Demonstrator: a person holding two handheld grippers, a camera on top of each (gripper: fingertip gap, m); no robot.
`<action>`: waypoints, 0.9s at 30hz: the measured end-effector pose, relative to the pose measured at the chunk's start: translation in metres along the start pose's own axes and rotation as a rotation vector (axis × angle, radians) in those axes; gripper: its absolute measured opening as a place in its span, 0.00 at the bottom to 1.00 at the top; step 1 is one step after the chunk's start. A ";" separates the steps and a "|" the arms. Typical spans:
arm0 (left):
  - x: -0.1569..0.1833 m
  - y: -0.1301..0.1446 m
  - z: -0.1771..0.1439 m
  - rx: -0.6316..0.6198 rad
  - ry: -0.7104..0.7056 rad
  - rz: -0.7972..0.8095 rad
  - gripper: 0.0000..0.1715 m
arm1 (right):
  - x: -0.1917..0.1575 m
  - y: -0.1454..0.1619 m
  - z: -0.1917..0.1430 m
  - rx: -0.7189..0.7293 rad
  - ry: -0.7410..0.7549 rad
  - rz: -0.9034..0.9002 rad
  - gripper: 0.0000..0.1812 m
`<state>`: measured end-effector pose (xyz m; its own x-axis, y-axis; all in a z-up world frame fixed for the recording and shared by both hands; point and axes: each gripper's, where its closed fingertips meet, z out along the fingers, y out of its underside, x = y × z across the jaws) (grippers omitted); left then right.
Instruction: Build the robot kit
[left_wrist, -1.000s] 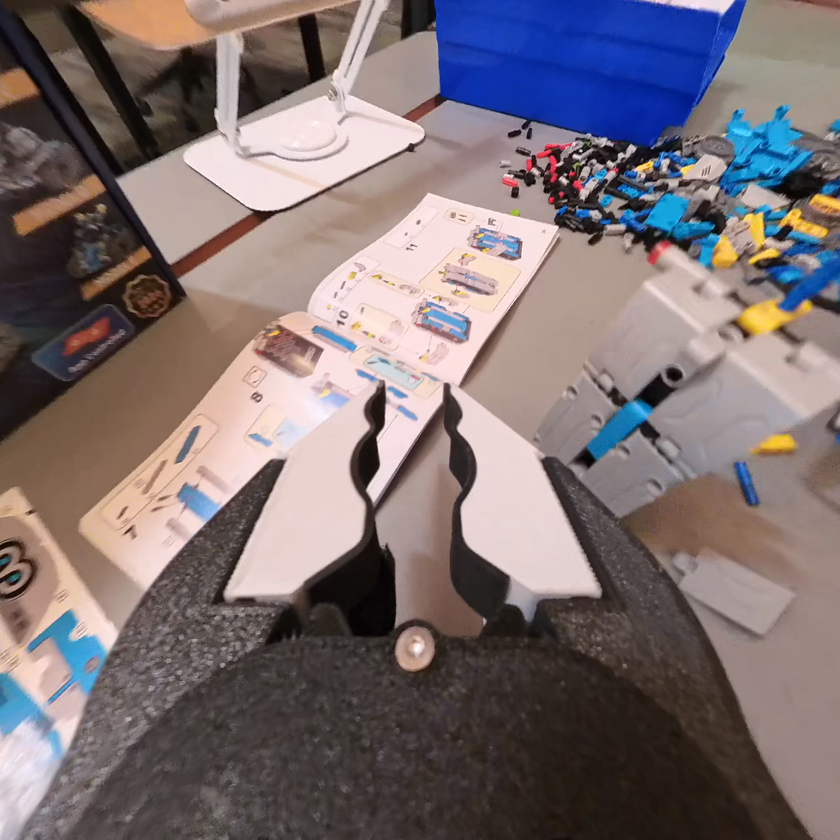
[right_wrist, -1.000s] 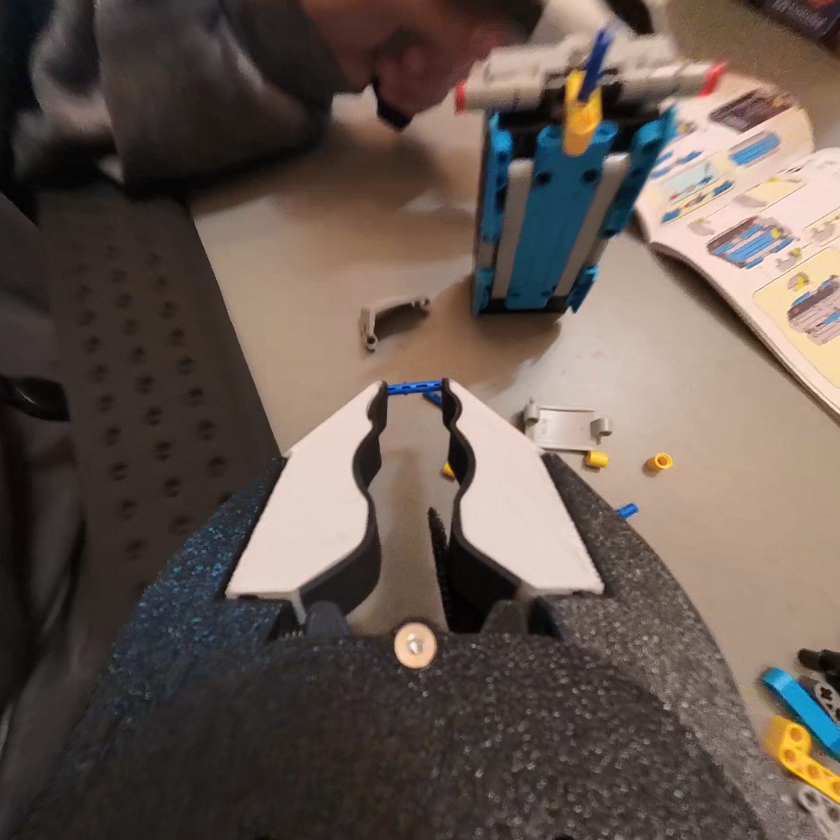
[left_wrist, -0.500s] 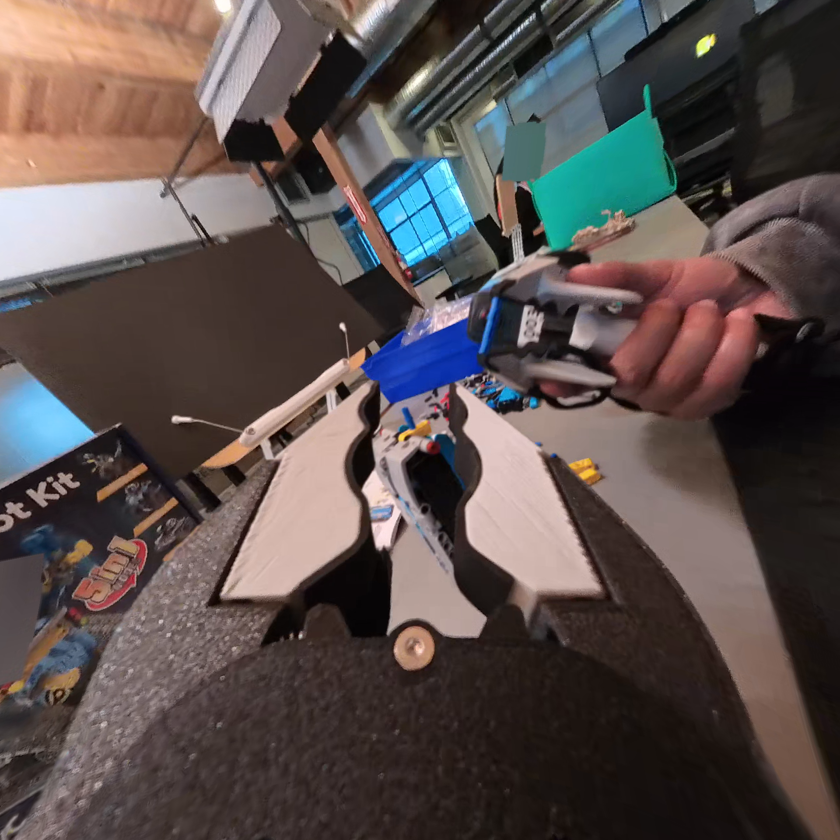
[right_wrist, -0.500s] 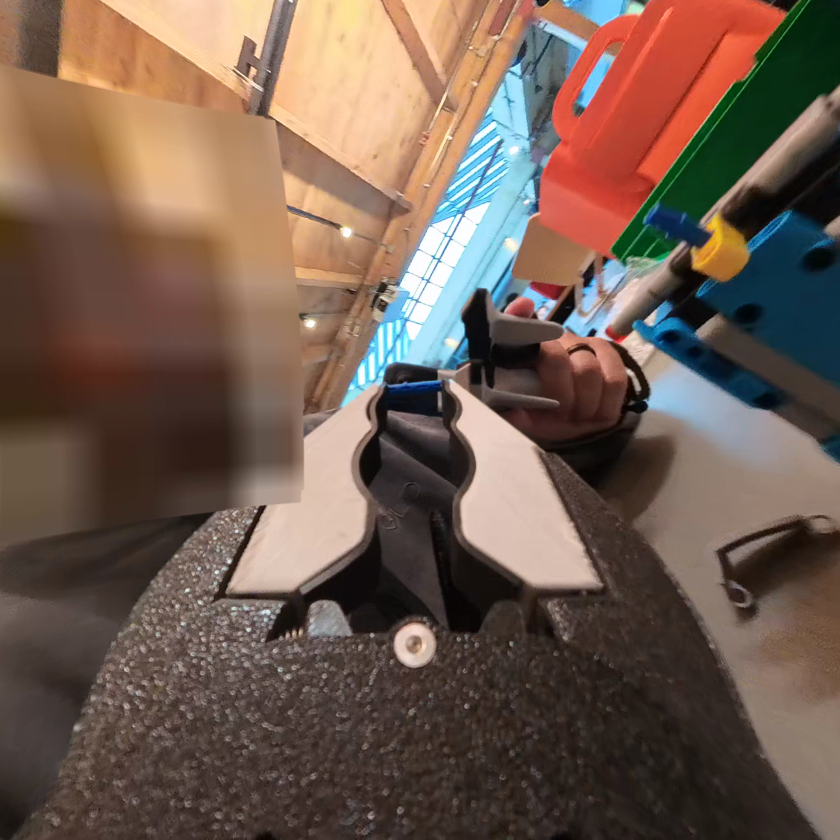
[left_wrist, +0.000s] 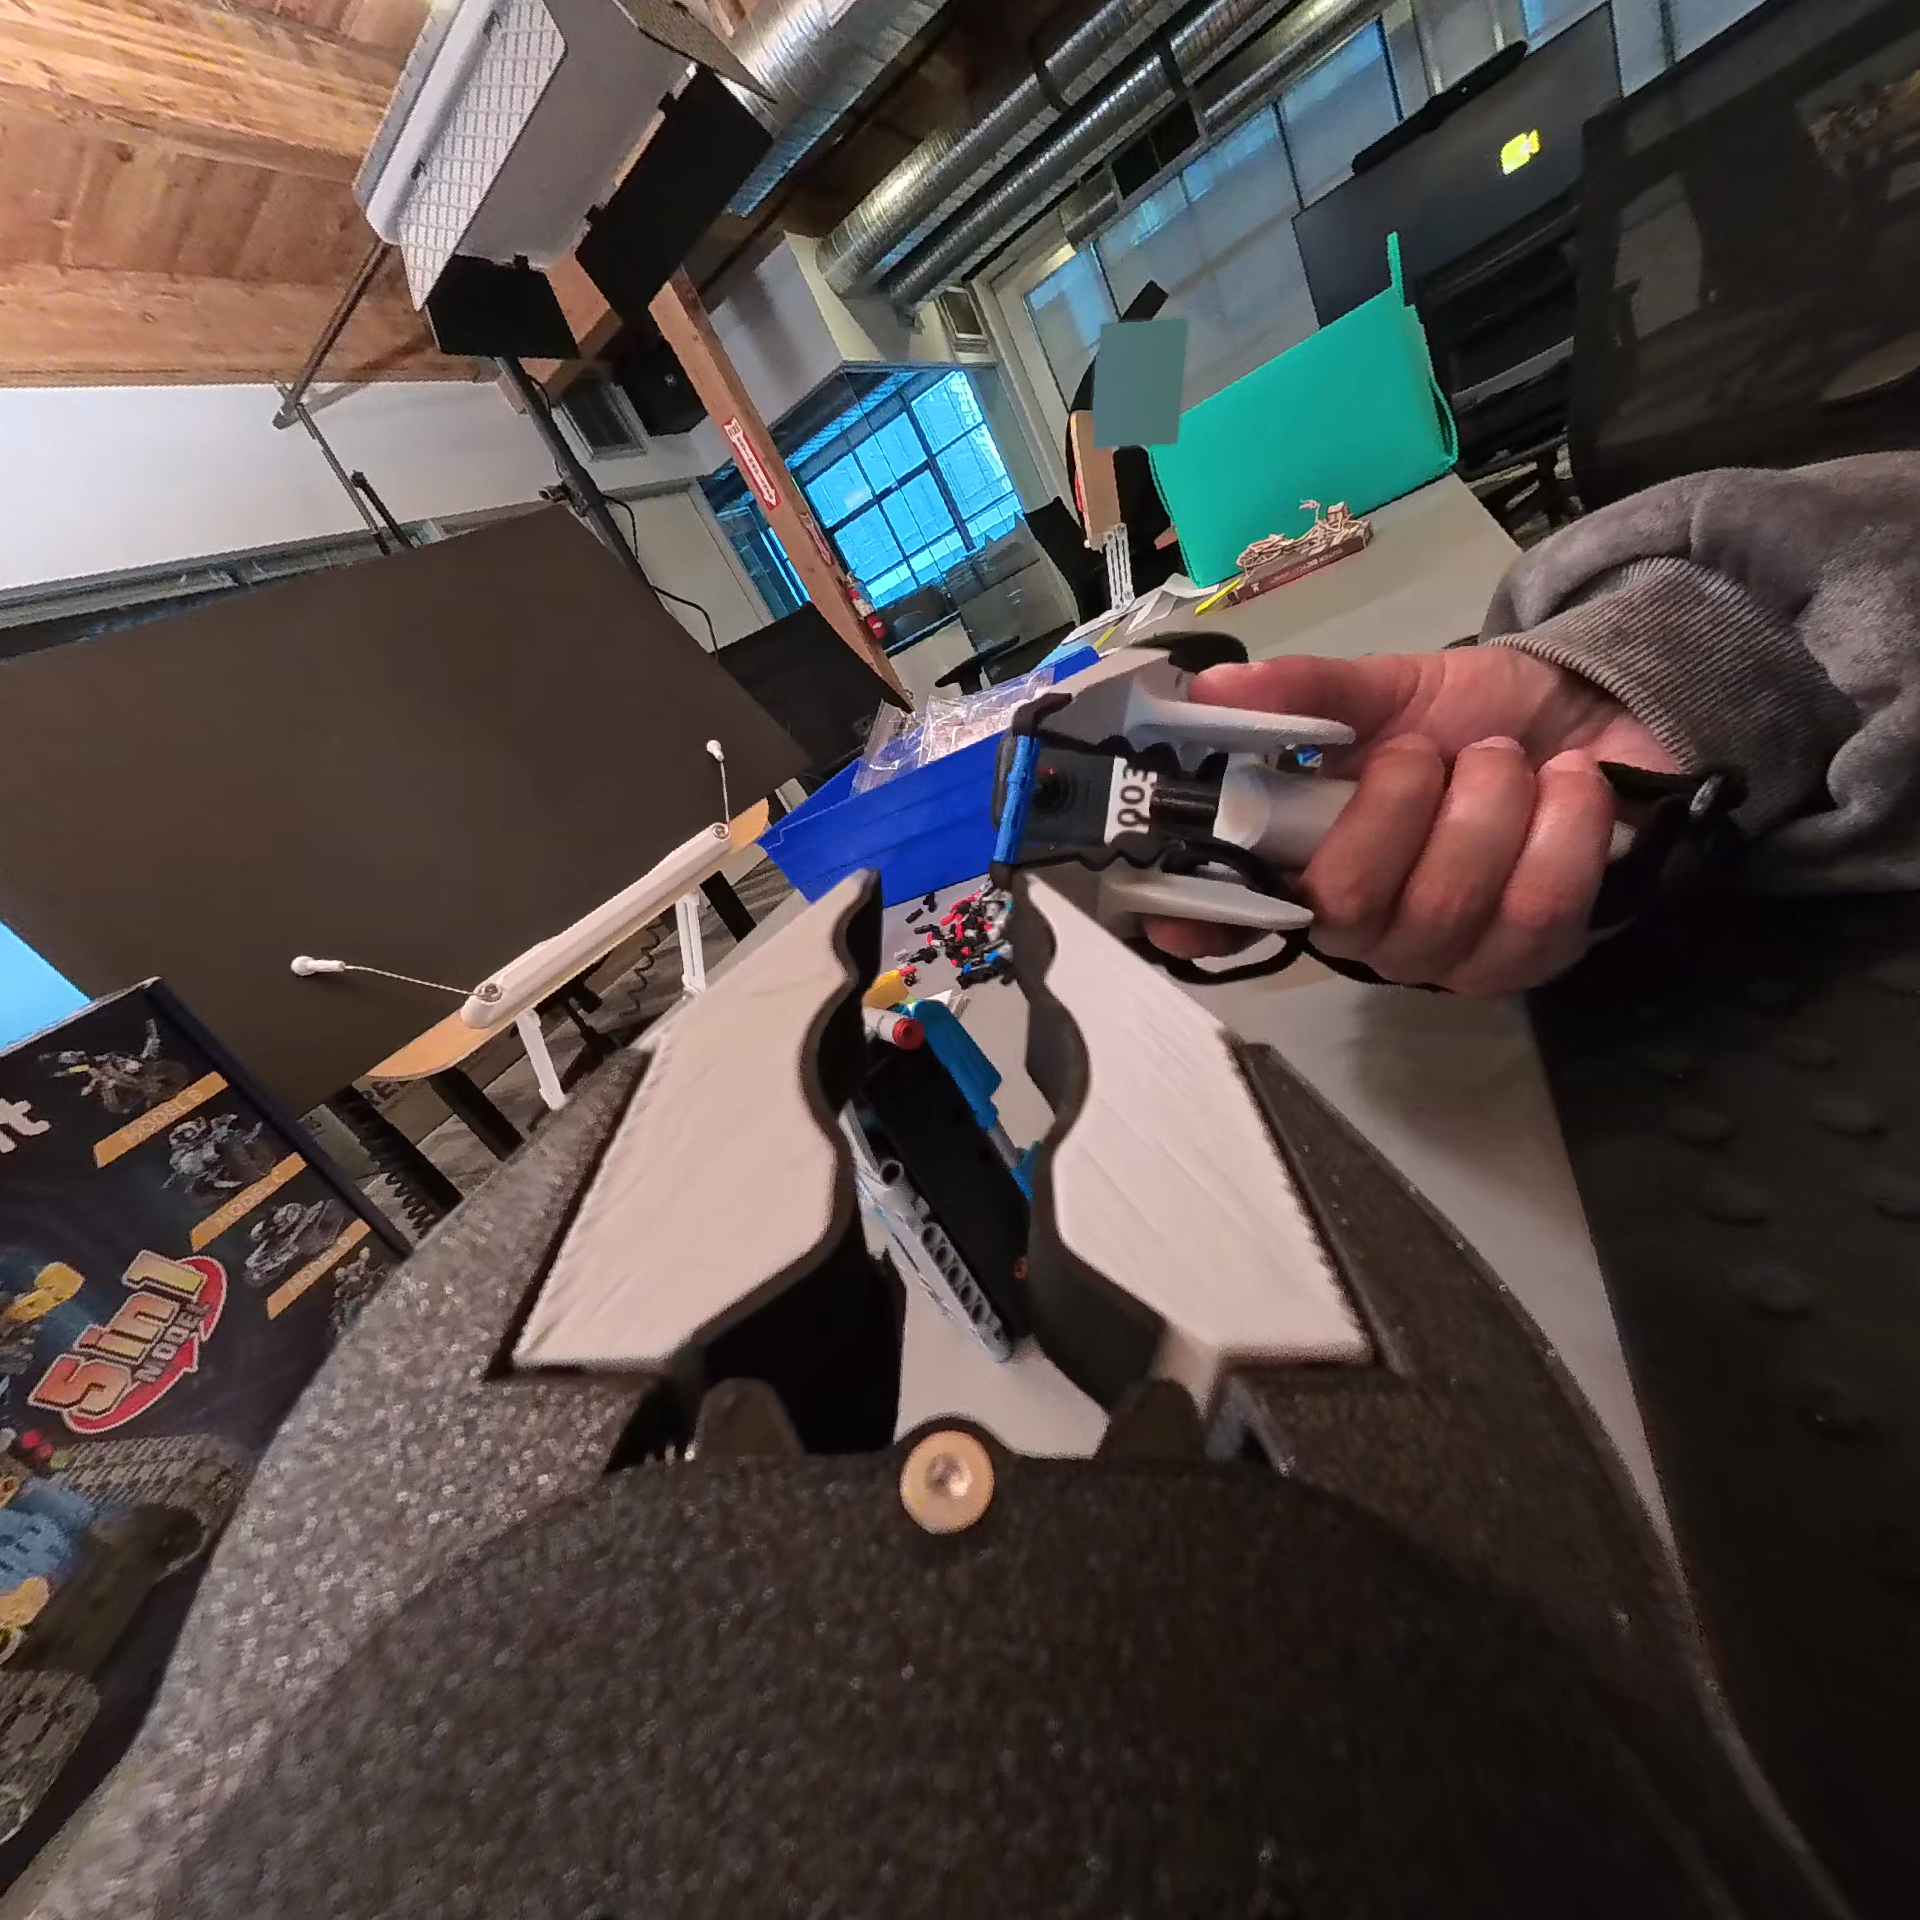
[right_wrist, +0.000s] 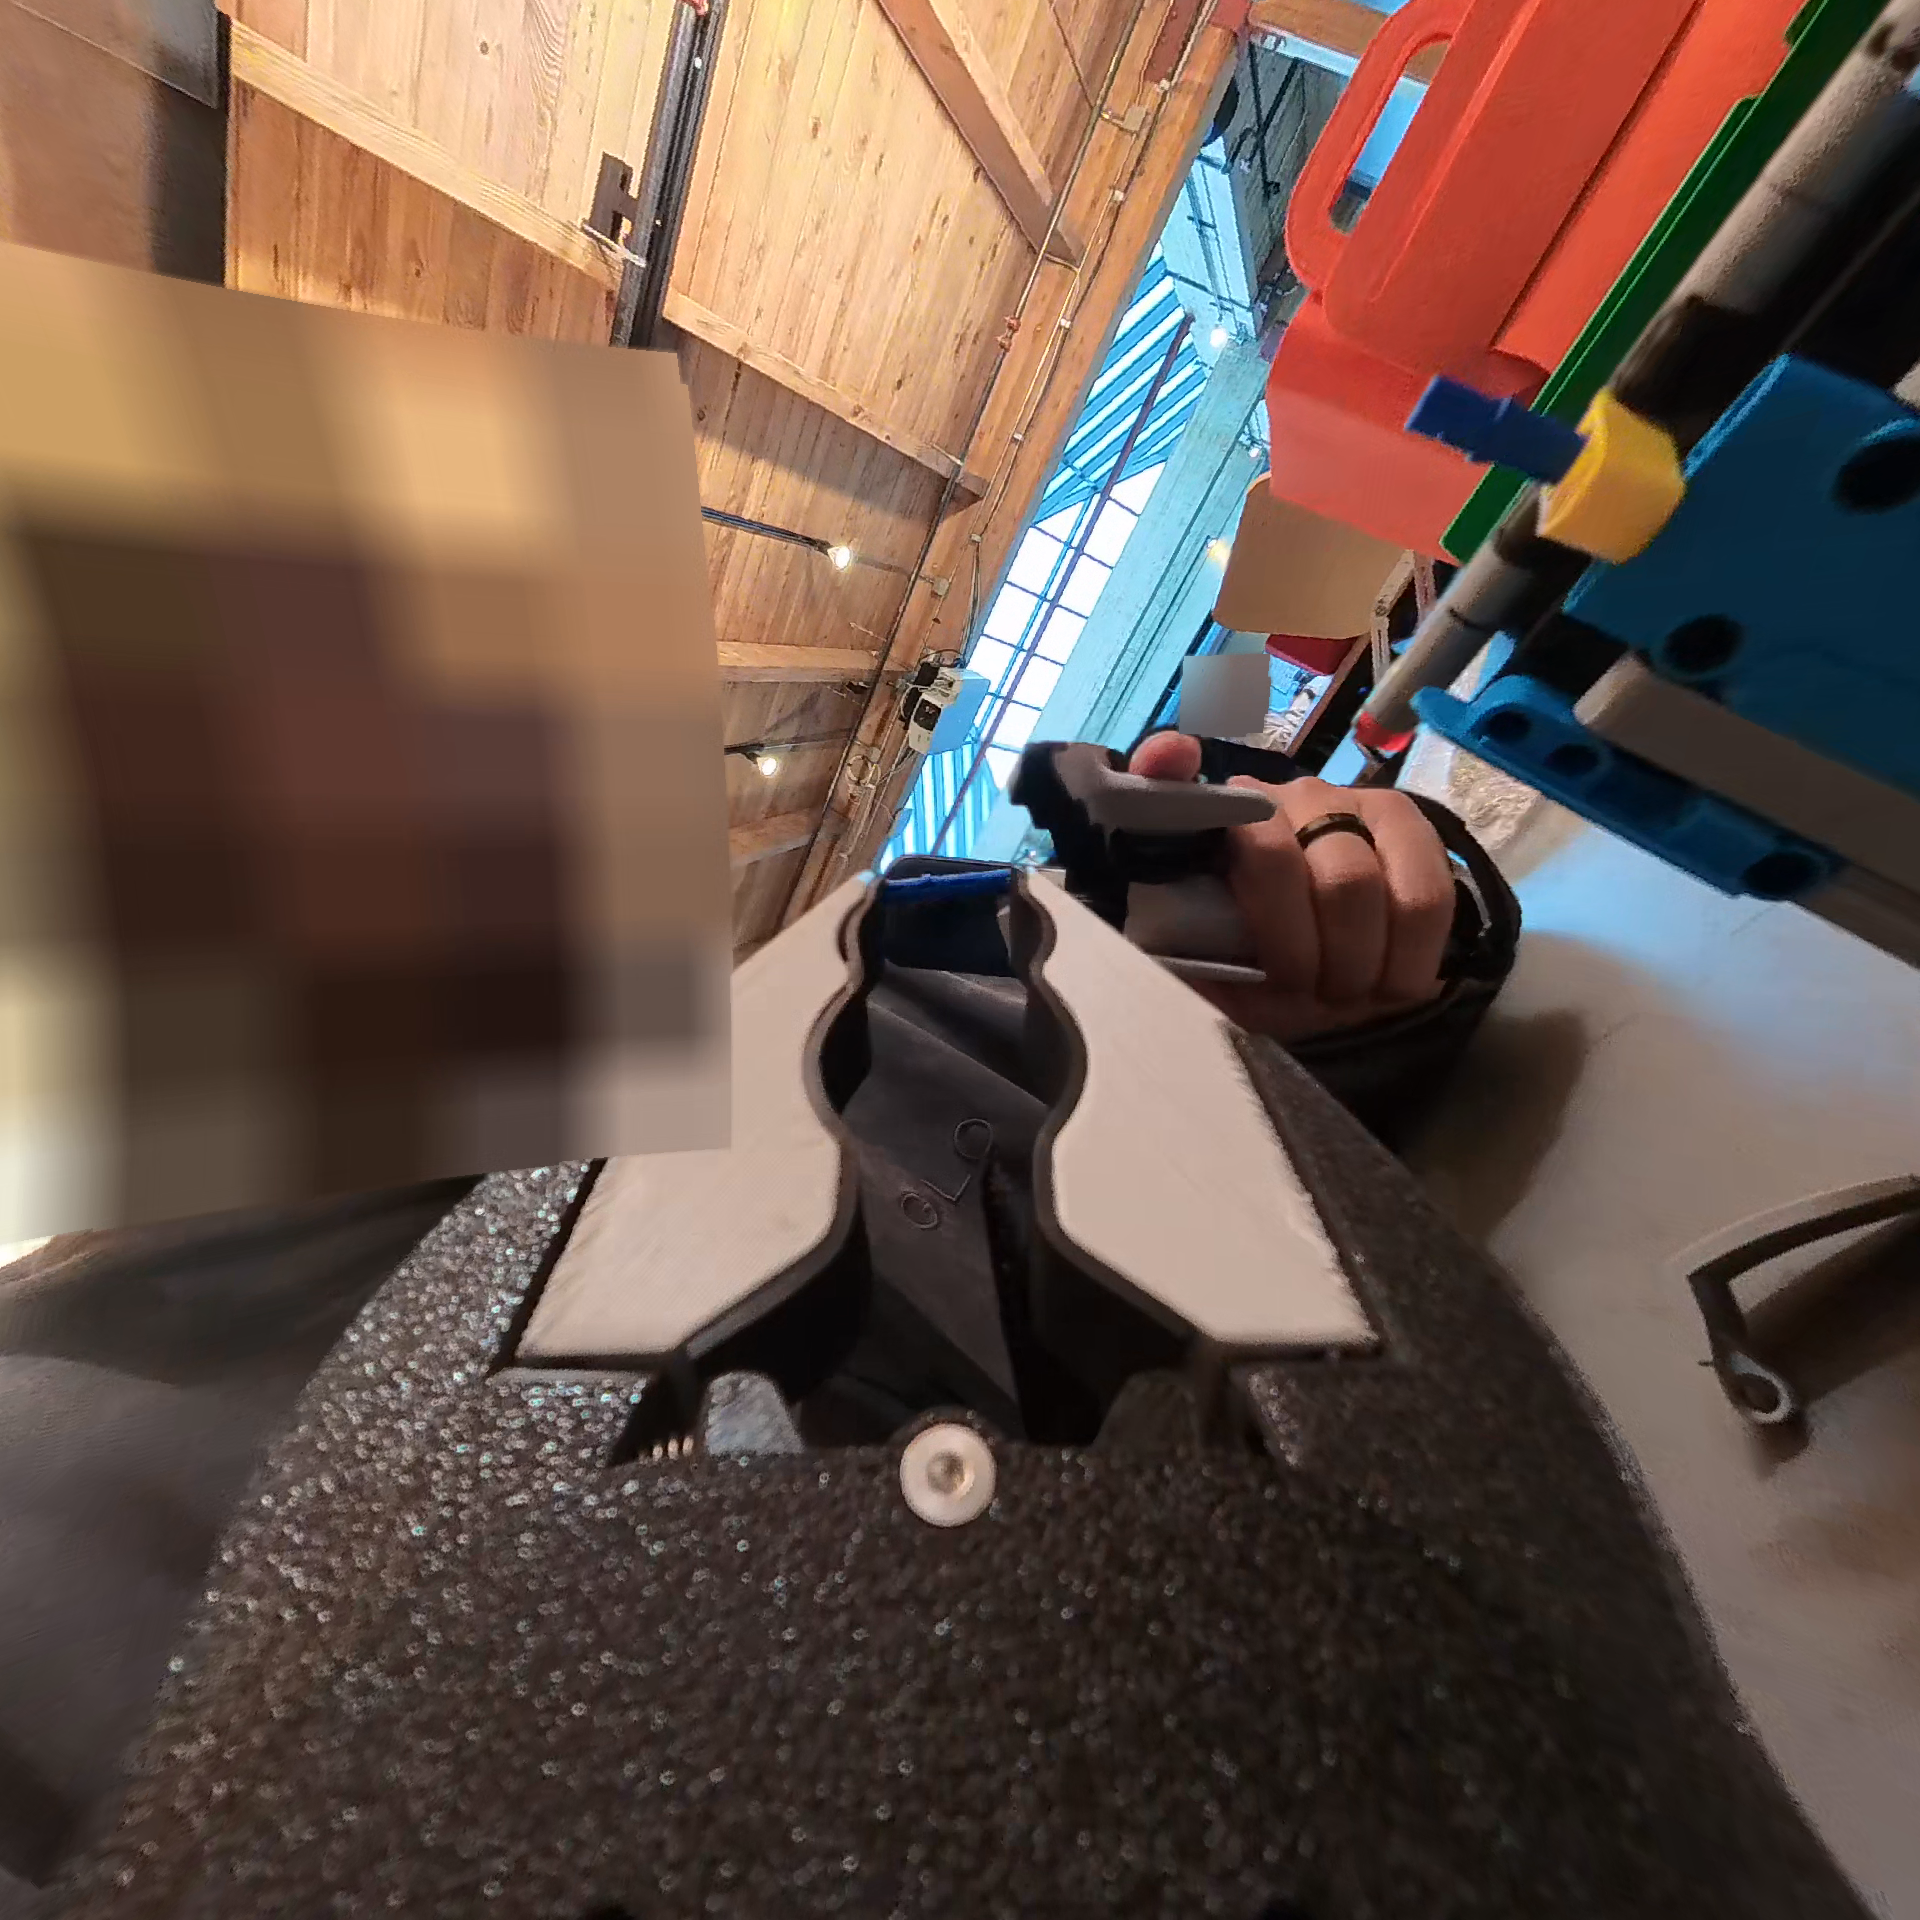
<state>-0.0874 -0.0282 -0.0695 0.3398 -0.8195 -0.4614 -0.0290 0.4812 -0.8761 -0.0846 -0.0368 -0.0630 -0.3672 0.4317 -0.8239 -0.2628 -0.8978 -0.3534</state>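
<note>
My left gripper (left_wrist: 943, 909) is open and empty, low over the grey table (left_wrist: 1351, 1049). Seen through its gap, a blue, grey and black brick model (left_wrist: 940, 1132) stands on the table beyond it. My right gripper (right_wrist: 943, 904) is shut on a small blue rod-like piece (right_wrist: 940, 888) held across its tips, off the table. The model's blue side with a yellow and blue peg (right_wrist: 1745, 644) is at the upper right of the right wrist view. Each view shows the other gripper in a hand (left_wrist: 1164, 810) (right_wrist: 1132, 821), facing it.
A kit box (left_wrist: 135, 1299) stands at the left. A blue bin (left_wrist: 894, 831) and a pile of loose pieces (left_wrist: 956, 935) lie behind the model. A white lamp arm (left_wrist: 603, 914) is at the back left. A grey curved piece (right_wrist: 1766, 1320) lies on the table. The grippers are tip to tip, or close to it.
Both grippers have tipped up from looking down at the table to looking level at each other. The right gripper has kept the blue piece. In the last half second little has moved.
</note>
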 end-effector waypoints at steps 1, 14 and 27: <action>0.000 0.002 0.000 -0.006 0.002 -0.005 0.14 | 0.000 -0.001 -0.001 -0.001 0.011 -0.012 0.13; -0.099 0.125 -0.016 -0.413 -0.242 -0.606 0.09 | 0.025 -0.065 -0.090 0.105 0.526 -0.433 0.13; -0.103 0.170 -0.020 -0.584 -0.219 -0.846 0.10 | 0.047 -0.094 -0.120 0.136 0.764 -0.587 0.13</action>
<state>-0.1459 0.1320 -0.1738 0.6215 -0.7165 0.3167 -0.1321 -0.4944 -0.8592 0.0303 0.0577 -0.1212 0.5209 0.5914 -0.6156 -0.3378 -0.5195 -0.7849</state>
